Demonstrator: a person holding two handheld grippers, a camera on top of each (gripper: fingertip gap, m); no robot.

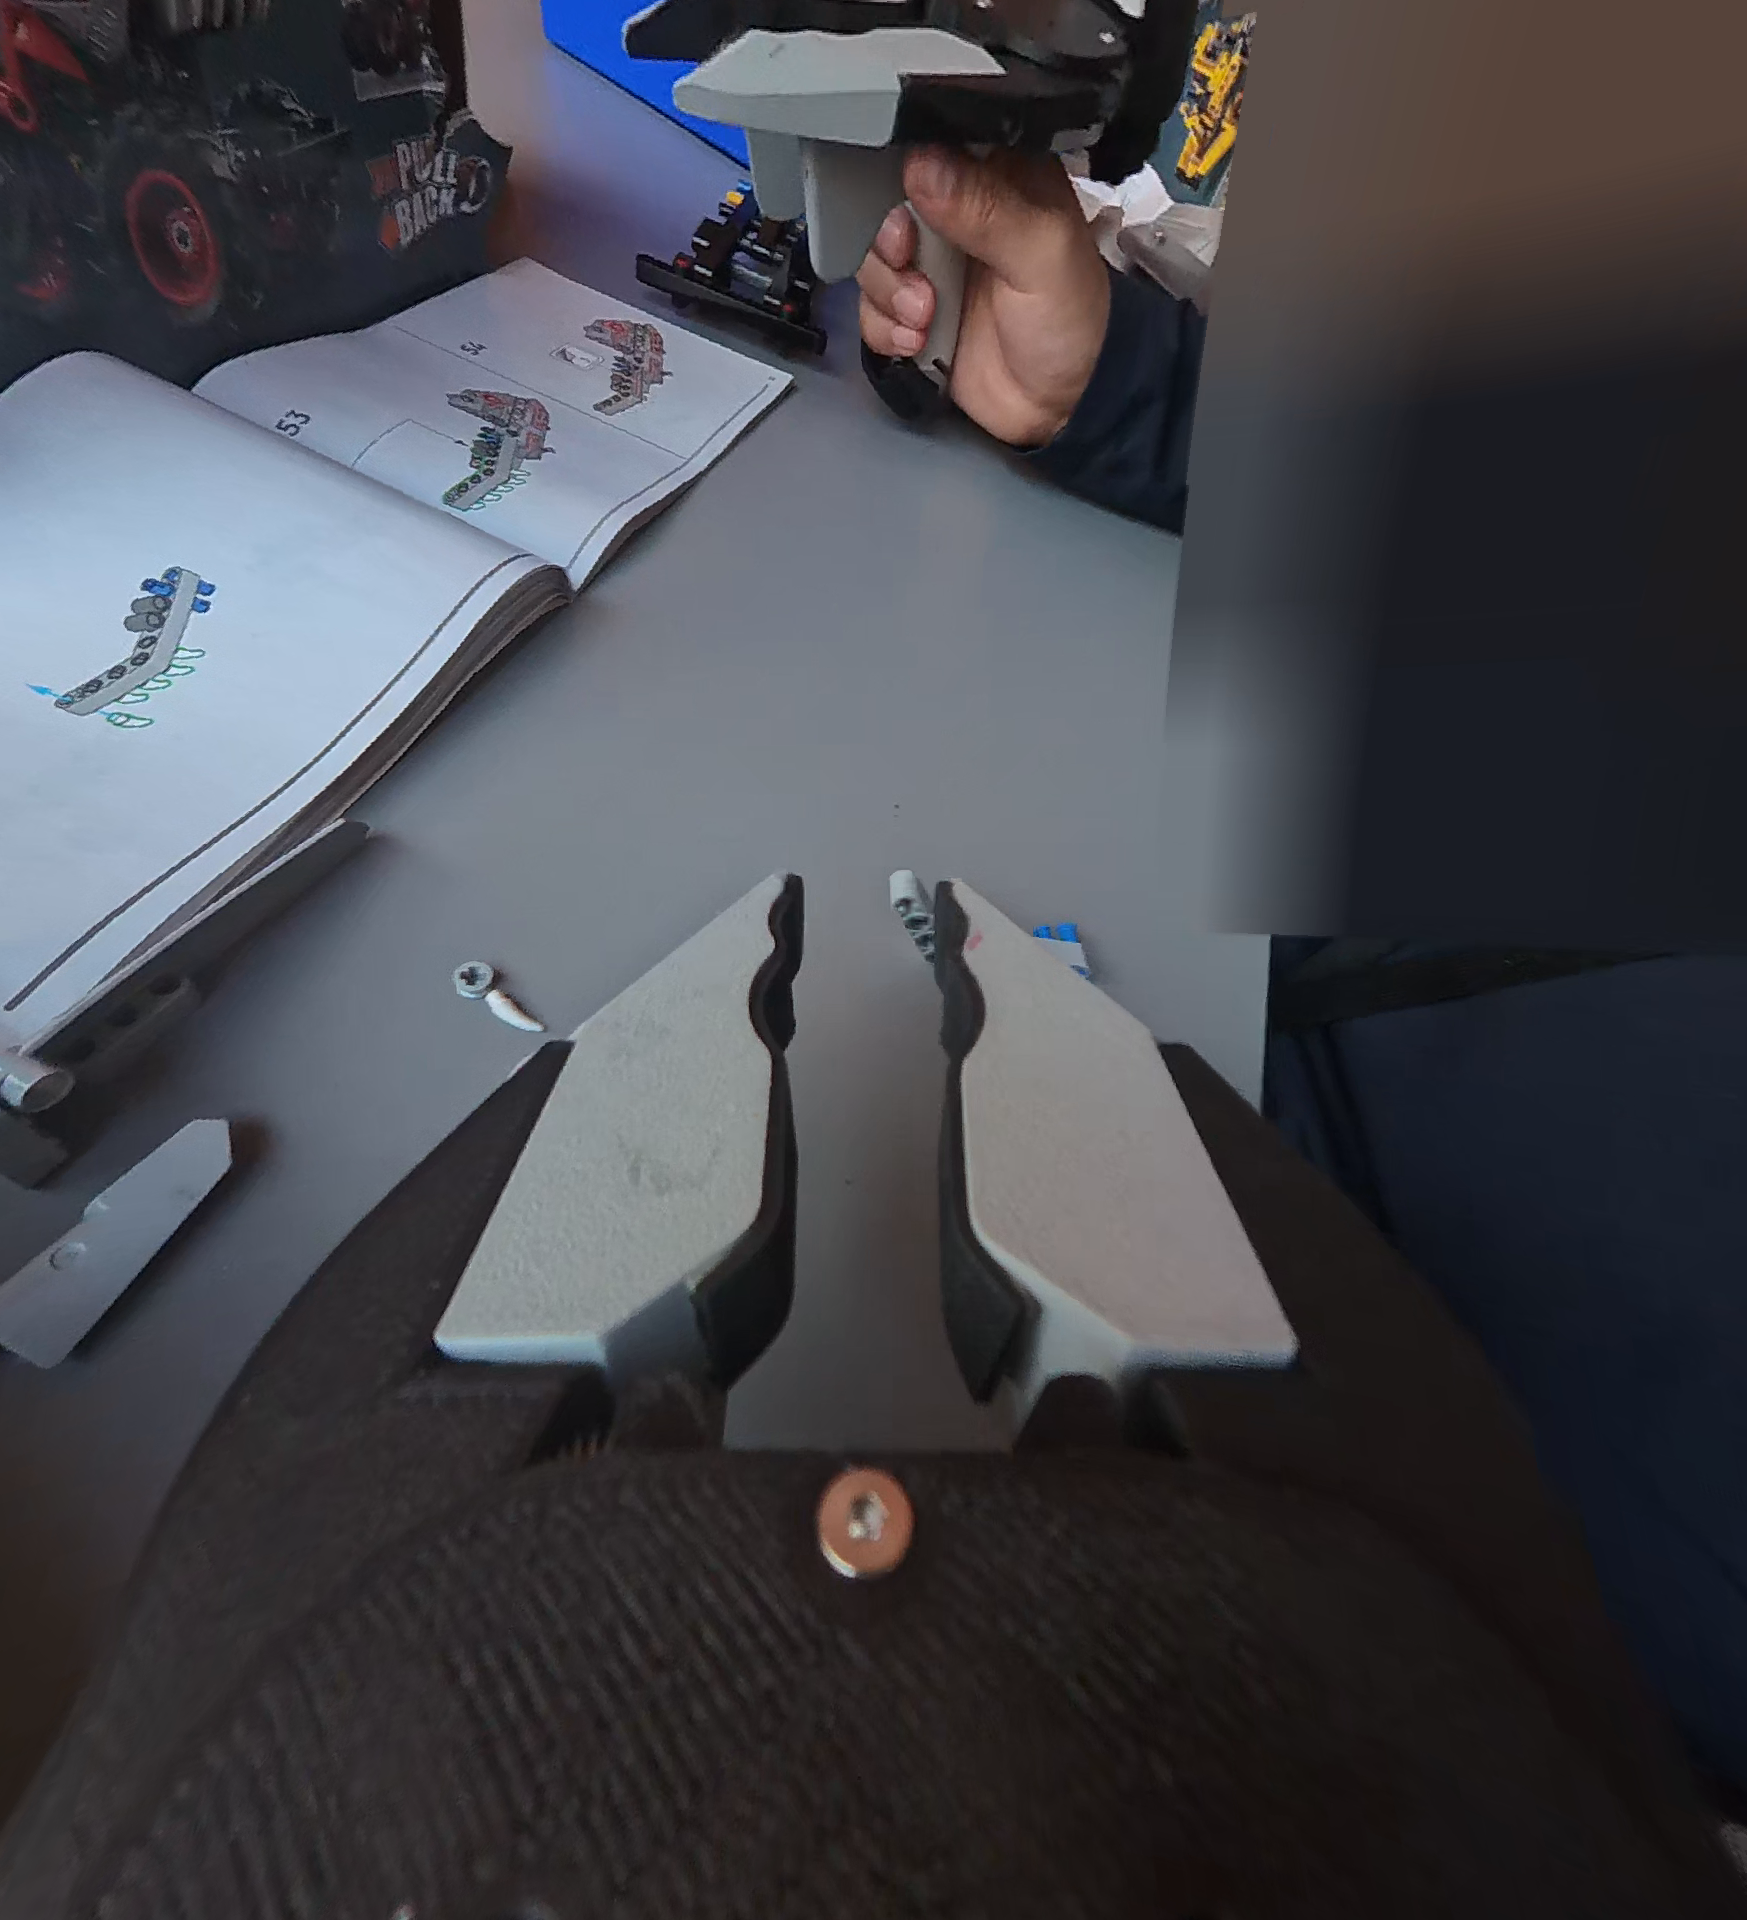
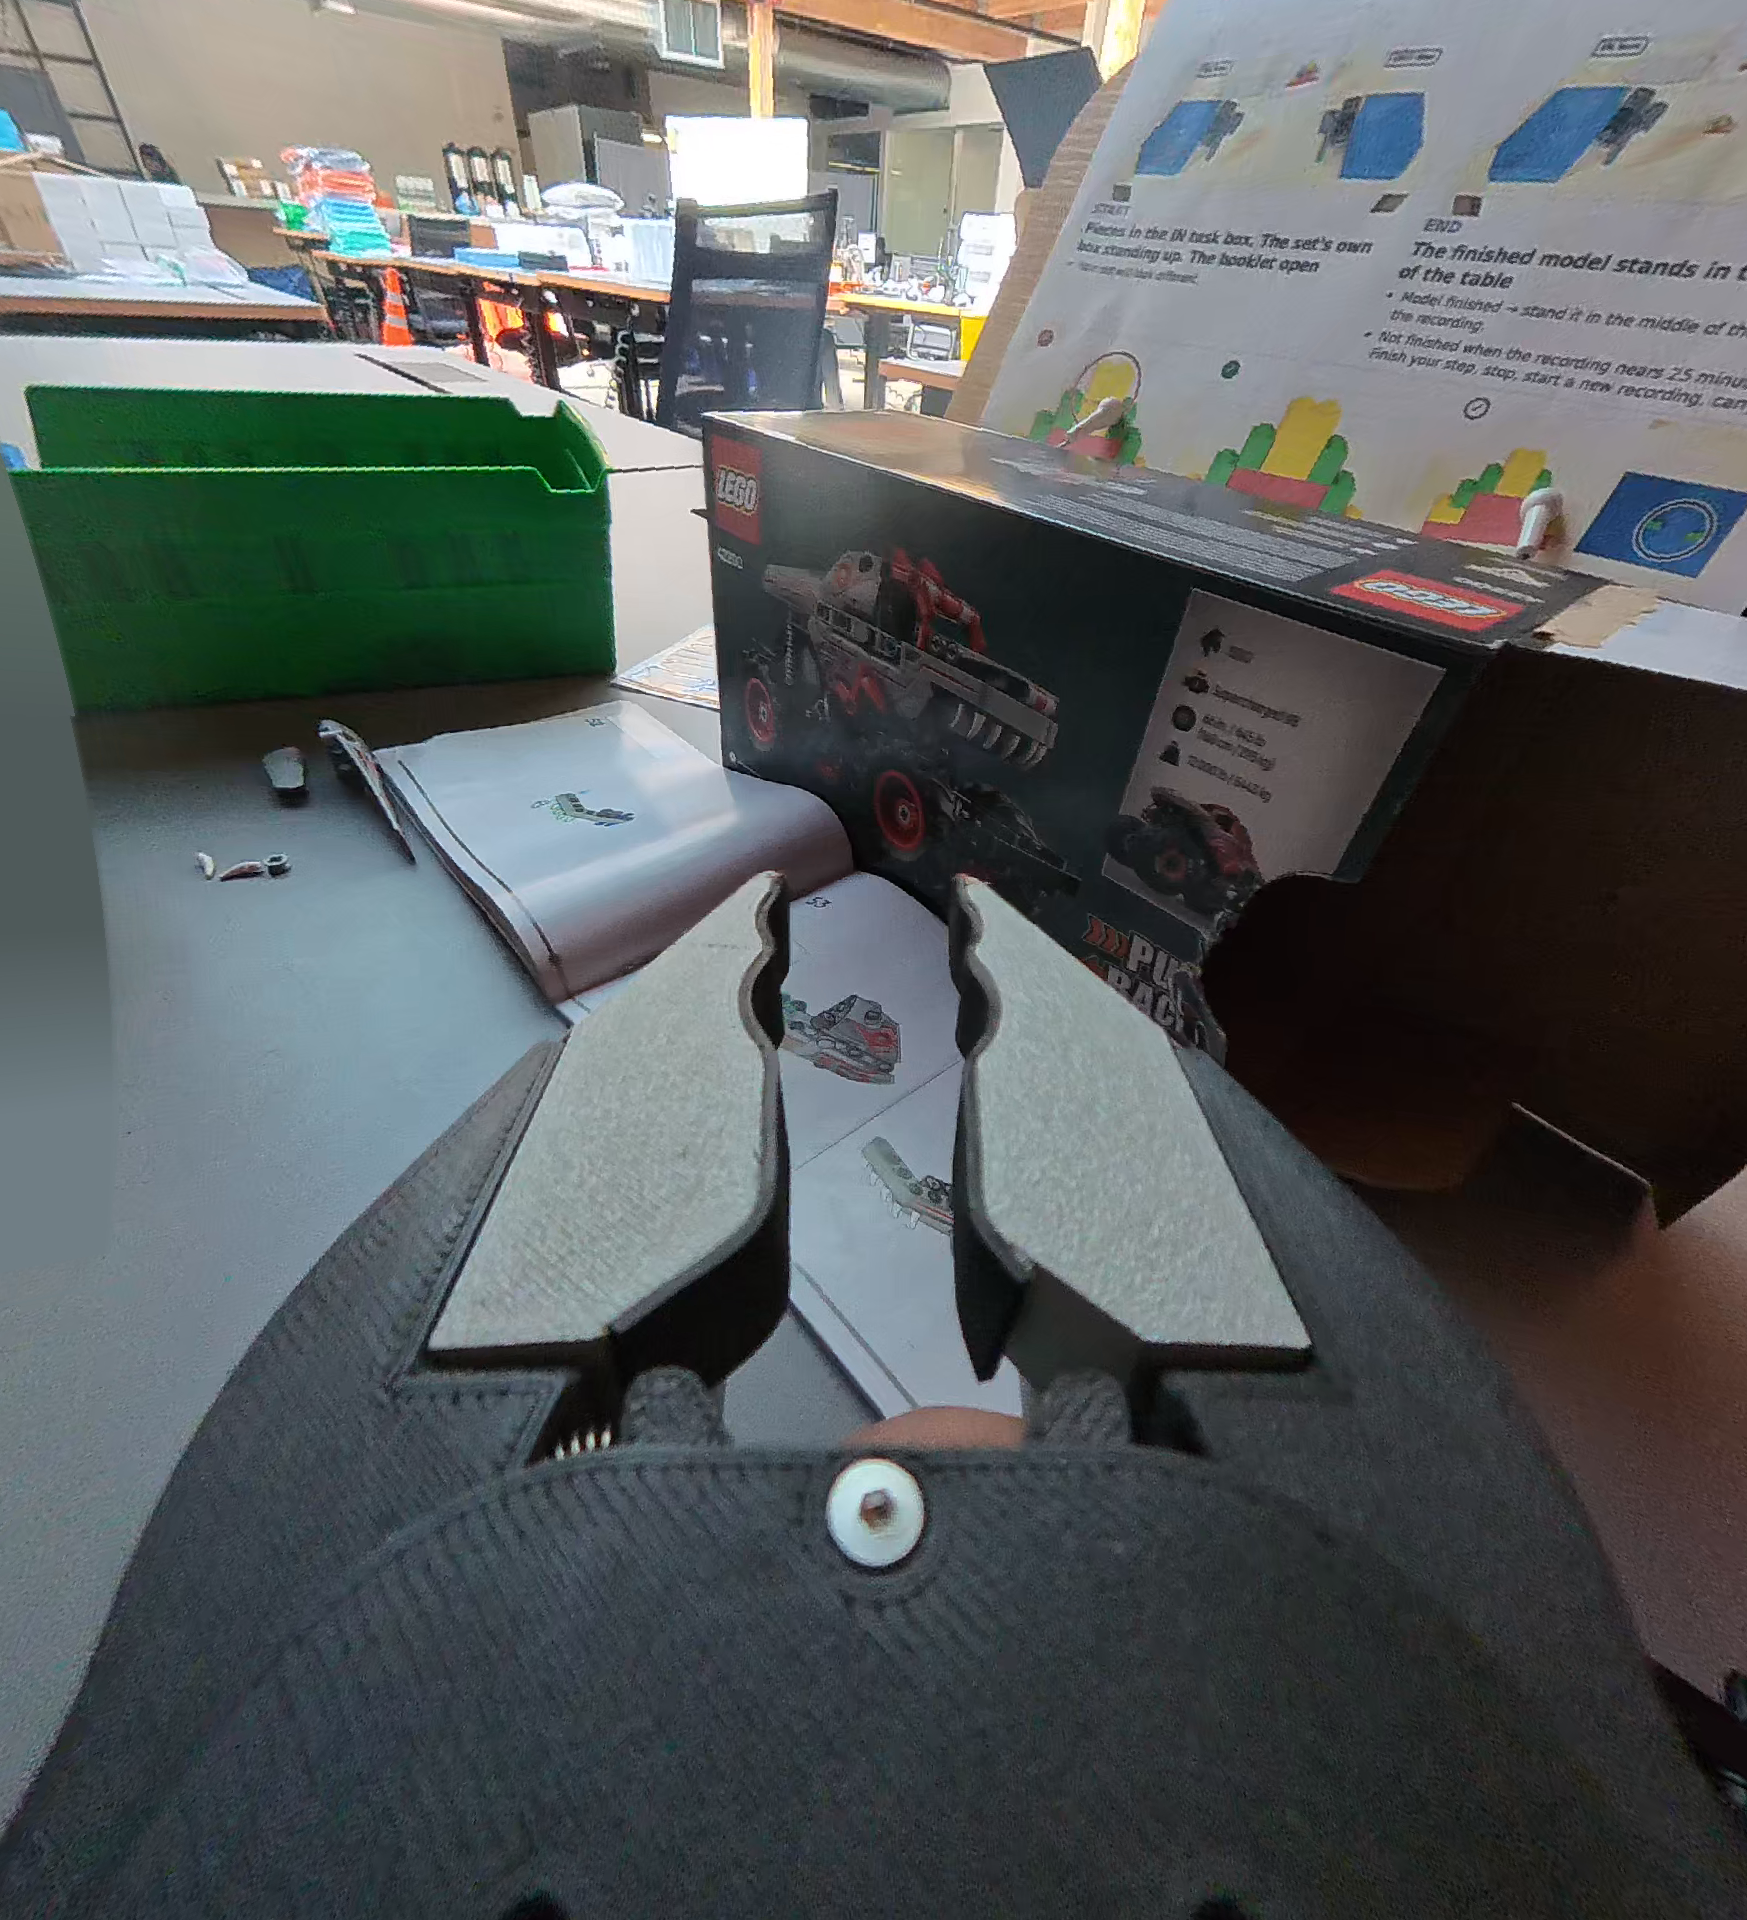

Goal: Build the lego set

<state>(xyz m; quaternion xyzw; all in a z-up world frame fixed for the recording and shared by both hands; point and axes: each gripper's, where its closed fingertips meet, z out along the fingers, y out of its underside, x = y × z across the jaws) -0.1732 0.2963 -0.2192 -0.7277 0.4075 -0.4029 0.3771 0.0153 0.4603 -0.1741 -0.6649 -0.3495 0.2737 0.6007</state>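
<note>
My left gripper (image 1: 869, 894) is open and empty, low over the grey table. A light grey beam with blue pins (image 1: 910, 909) lies just past its right fingertip. A white tooth with a grey bush (image 1: 495, 995) lies to the left, then a grey panel (image 1: 110, 1257) and a dark grey beam (image 1: 100, 1039). The open instruction booklet (image 1: 225, 582) lies at the left. A black chassis piece (image 1: 744, 270) sits at the back under the other gripper, held by a hand. My right gripper (image 2: 867, 894) is open and empty above the booklet (image 2: 620, 821).
The set's box (image 2: 1056, 665) stands behind the booklet; it also shows in the left wrist view (image 1: 173, 156). A green bin (image 2: 318, 551) stands at the back left. A cardboard stand with an instruction sheet (image 2: 1471, 260) is at the right. Small loose parts (image 2: 245, 864) lie left of the booklet. About 25 cm separates my left fingertips from my right.
</note>
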